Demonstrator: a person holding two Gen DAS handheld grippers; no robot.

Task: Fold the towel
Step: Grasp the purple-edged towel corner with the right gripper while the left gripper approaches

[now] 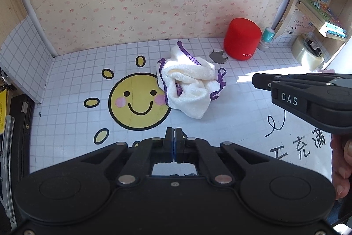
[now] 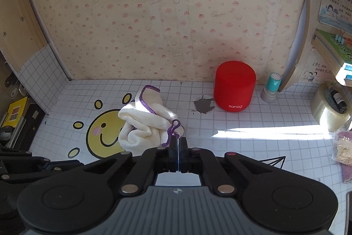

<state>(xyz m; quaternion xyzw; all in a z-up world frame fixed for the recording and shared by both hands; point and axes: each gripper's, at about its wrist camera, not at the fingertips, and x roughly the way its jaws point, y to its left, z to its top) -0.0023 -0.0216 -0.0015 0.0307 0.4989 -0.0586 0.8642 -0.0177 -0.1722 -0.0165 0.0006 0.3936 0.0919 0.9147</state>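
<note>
Where the crumpled towel (image 2: 145, 124) bunches, its folded-under edges stay hidden.

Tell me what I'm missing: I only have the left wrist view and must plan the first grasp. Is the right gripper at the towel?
Observer: Nearly. In the right wrist view the right gripper is shut, its tips just short of the towel, by the purple loop at the near edge.
Operator: Is anything lying right of that gripper?
Observer: Yes, a clear bag of pale bits lies at the table's right edge, on a pink cloth.
Operator: Anything left of the table?
Observer: A yellow book lies below the tiled side panel, off the table.
</note>
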